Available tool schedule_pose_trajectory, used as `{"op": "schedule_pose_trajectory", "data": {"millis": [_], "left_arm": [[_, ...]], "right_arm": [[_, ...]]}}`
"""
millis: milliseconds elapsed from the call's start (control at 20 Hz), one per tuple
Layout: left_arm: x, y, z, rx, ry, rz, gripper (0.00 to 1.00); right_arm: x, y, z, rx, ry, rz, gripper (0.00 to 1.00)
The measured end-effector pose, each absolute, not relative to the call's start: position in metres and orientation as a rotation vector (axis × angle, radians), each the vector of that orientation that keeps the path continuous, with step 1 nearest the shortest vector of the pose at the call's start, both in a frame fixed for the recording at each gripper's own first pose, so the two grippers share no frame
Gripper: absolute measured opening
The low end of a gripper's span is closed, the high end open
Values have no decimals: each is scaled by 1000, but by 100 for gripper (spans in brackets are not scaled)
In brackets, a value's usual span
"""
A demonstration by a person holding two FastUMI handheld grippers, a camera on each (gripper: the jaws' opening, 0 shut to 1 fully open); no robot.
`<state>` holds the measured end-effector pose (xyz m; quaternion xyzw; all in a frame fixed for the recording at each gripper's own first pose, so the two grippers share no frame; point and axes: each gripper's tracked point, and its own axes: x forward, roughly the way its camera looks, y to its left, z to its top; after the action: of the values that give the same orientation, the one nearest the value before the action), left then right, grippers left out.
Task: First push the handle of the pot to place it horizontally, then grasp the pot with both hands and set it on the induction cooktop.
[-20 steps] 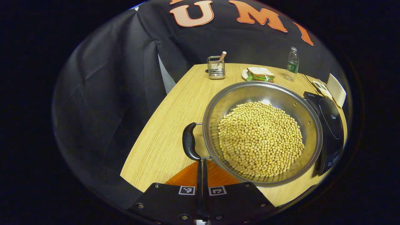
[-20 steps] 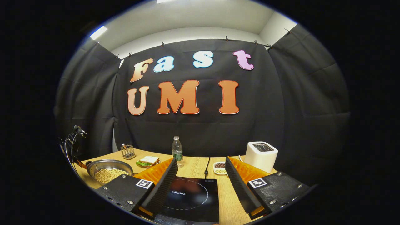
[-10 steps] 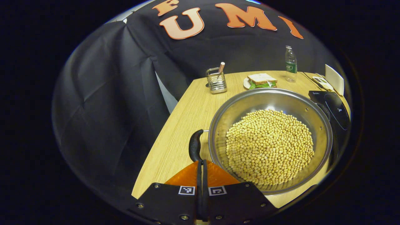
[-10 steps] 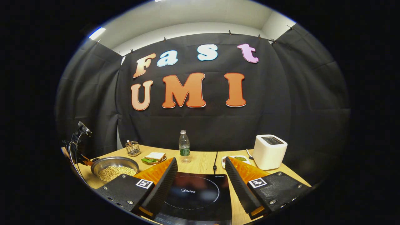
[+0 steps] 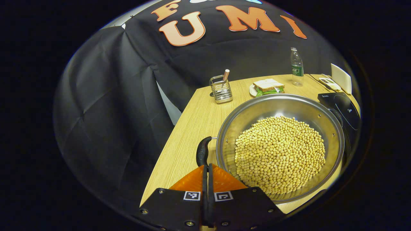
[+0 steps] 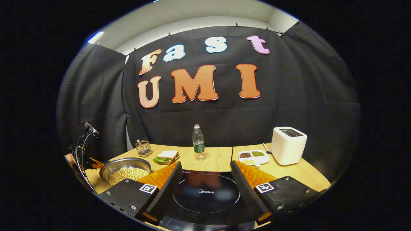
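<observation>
A steel pot [image 5: 334, 128] full of yellow soybeans sits on the wooden table [image 5: 189, 128]. Its black side handle [image 5: 203, 150] faces me in the left gripper view. My left gripper [image 5: 207, 166] is shut with nothing between its fingers, and its tips rest at the handle's near end, hiding it. The black induction cooktop [image 5: 345, 107] lies just past the pot's far side. In the right gripper view my right gripper [image 6: 205, 164] stands open above the cooktop [image 6: 207, 192], holding nothing. The pot [image 6: 115, 164] is far to its left, with the left gripper [image 6: 93, 163] beside it.
At the back of the table stand a wire utensil holder [image 5: 221, 90], a sandwich on a plate [image 5: 268, 86] and a water bottle [image 5: 297, 67]. A white toaster [image 6: 288, 146] and a divided dish of beans [image 6: 252, 156] are behind the cooktop. The table's left edge [image 5: 167, 150] is close to the handle.
My shut left gripper has pushed in against the pot's handle, whose near end now hides behind its tips. The right gripper has come closer over the cooktop, still open.
</observation>
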<state>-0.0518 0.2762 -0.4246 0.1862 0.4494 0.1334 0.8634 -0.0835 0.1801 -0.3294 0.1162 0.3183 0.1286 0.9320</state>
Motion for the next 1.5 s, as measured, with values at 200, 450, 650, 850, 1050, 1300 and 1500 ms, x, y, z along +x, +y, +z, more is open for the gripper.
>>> {"op": "schedule_pose_trajectory", "data": {"millis": [200,450,650,850,1050,1300,1500], "left_arm": [[-44,278,-425,391,915,264,1],[-39,278,-423,342,883,246,1],[-32,276,-403,274,833,211,16],[-19,277,-380,218,783,181,53],[-7,270,-368,186,756,142,87],[17,271,-357,56,785,105,87],[16,270,-385,68,908,83,87]], "right_arm": [[-90,201,-330,247,676,298,95],[-101,234,-335,271,746,347,95],[-113,272,-334,306,827,409,95],[-121,306,-331,297,879,467,94],[-122,336,-338,310,953,493,94],[-120,366,-352,304,1060,493,95],[-122,383,-374,286,1146,477,95]]}}
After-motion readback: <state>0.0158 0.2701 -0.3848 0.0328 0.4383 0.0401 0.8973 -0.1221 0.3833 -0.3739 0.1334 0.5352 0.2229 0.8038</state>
